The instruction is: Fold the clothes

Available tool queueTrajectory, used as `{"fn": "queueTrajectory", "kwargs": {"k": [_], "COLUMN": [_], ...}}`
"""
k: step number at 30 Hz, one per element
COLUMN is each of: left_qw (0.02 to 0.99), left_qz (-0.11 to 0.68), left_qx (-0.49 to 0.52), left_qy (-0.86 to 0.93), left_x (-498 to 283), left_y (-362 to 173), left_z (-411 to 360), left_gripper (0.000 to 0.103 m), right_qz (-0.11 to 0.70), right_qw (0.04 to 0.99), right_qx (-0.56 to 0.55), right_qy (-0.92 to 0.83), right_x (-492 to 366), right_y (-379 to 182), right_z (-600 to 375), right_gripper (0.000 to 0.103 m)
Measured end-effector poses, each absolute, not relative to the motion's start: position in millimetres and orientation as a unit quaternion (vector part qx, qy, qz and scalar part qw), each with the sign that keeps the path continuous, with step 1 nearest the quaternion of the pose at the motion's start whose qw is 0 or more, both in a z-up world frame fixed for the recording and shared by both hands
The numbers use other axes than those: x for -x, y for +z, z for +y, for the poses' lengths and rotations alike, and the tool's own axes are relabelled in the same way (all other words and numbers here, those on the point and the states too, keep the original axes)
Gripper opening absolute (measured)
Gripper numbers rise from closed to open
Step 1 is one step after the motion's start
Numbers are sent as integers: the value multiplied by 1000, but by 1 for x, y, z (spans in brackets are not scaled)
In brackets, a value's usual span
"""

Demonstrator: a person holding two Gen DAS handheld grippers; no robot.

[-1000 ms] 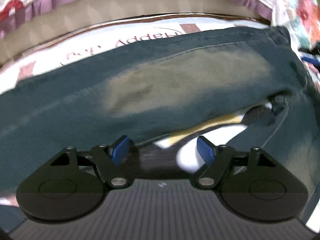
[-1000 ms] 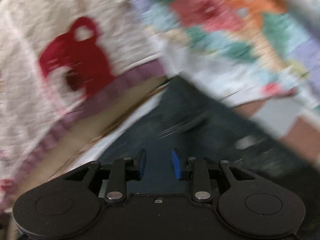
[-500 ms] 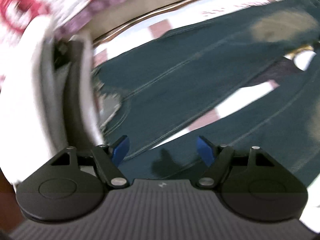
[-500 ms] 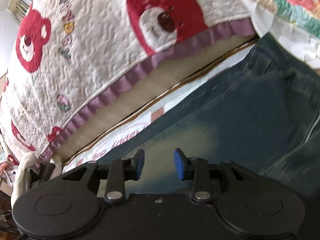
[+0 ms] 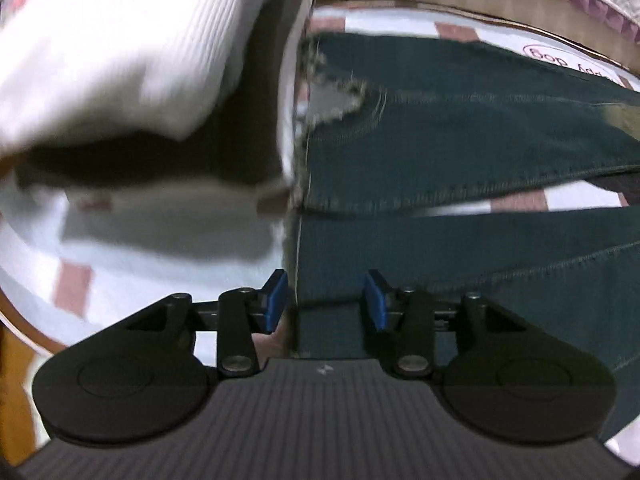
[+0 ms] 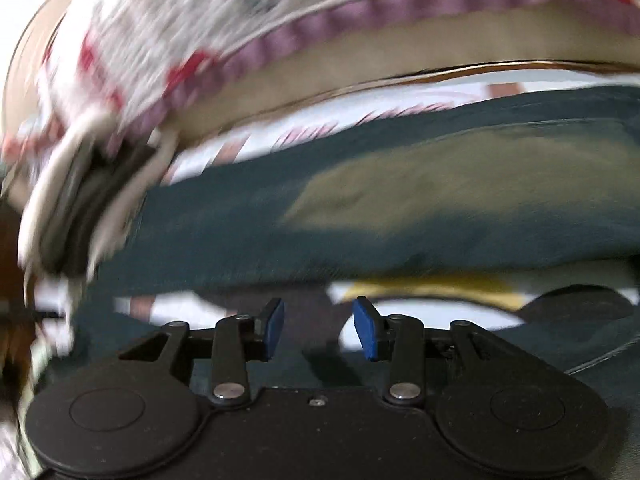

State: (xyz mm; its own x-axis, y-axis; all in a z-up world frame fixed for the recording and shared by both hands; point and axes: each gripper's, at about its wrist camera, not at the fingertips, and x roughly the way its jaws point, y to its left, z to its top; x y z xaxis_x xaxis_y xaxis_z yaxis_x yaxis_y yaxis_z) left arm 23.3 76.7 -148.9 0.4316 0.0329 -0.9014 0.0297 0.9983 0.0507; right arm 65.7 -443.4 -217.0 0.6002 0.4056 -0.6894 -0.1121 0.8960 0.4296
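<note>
While the dark jeans (image 5: 460, 152) lie spread flat on the printed mat (image 5: 132, 264) beside the quilted bed edge (image 6: 280, 20), no fold is yet made: both legs extend full length, the frayed hem (image 5: 332, 92) exposed. The left tool (image 5: 325, 300), its jaws having just been closing, stands parted over the near leg's hem edge, pads not pressing cloth. The right tool (image 6: 319, 328), jaws just opening, hangs spread and empty above the legs. Judgement: folding remains entirely outstanding.
</note>
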Motion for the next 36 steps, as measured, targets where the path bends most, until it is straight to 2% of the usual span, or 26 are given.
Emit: {"fn": "queueTrajectory", "kwargs": {"k": [1,4,6,11,13,15,16,17,18,29,36], "left_qw": [845,851,854,847,847,853,856,858,860,880,893], "left_qz": [534,524,519,527,528,519,515,512,509,467,417], "left_qx": [-20,-4,-10,-51,-27,10,19,21,23,8,95], "left_qy": [-5,-37,-41,-39,-48,-53,-47,-45,-42,-85,-142], "left_x": [-20,-10,-12,-23,-26,-27,-26,-26,-25,-31,-42], "left_y": [-154,-159,-165,-182,-186,-187,-186,-185,-183,-152,-135], "left_z": [82,89,89,87,90,94,95,96,97,78,86], "left_gripper": [42,54,69,71,66,42,33,19,14,14,13], "right_qz": [428,432,431,439,443,443,443,442,441,413,411], "right_qw": [876,877,880,875,873,873,874,875,876,898,900], "right_qx": [-155,-115,-89,-86,-92,-90,-87,-83,-80,-6,4], "right_qy": [158,176,179,183,182,182,181,181,180,151,145], "right_x": [-63,-58,-57,-55,-55,-54,-53,-53,-52,-45,-45], "right_y": [-219,-221,-221,-228,-230,-230,-230,-229,-229,-225,-231], "right_z": [-436,-421,-414,-415,-416,-415,-414,-413,-412,-395,-391], "right_gripper": [45,45,45,46,46,46,46,46,46,46,46]}}
